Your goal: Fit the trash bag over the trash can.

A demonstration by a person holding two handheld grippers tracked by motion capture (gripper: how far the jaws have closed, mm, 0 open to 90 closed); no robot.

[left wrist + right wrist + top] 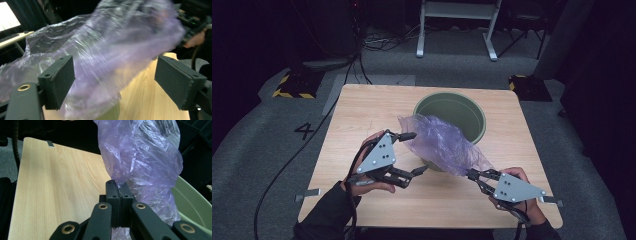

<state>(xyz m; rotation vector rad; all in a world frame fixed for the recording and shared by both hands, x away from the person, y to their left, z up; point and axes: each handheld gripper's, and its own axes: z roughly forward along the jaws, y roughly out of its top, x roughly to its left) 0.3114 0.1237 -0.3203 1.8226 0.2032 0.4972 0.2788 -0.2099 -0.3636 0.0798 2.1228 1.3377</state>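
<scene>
Right gripper (472, 175): jaws pressed together on a corner of the purple plastic bag (443, 143), the film pinched between the pads (confirmed in the right gripper view, where the bag (142, 157) rises straight up from the closed pads). Left gripper (414, 153): jaws spread wide, no contact with the bag; one jaw tip sits at the bag's left edge, the other lower, beside the foot of the bin. In the left gripper view the bag (107, 50) billows beyond and between the two pads (58, 81), touching neither as far as can be told.

Location of the bag: draped over the near rim of the green bin (474, 112), stretching from that rim down towards the right gripper at the table's near right. The bin stands on the wooden table (357, 115), towards its far side.

Hand pose: left hand (367, 167) holds its gripper tilted, jaws pointing right towards the bag. Right hand (524, 192) rests low near the table's near right corner, jaws pointing up-left.

Markings: a figure "4" (304, 131) on the floor left of the table.
</scene>
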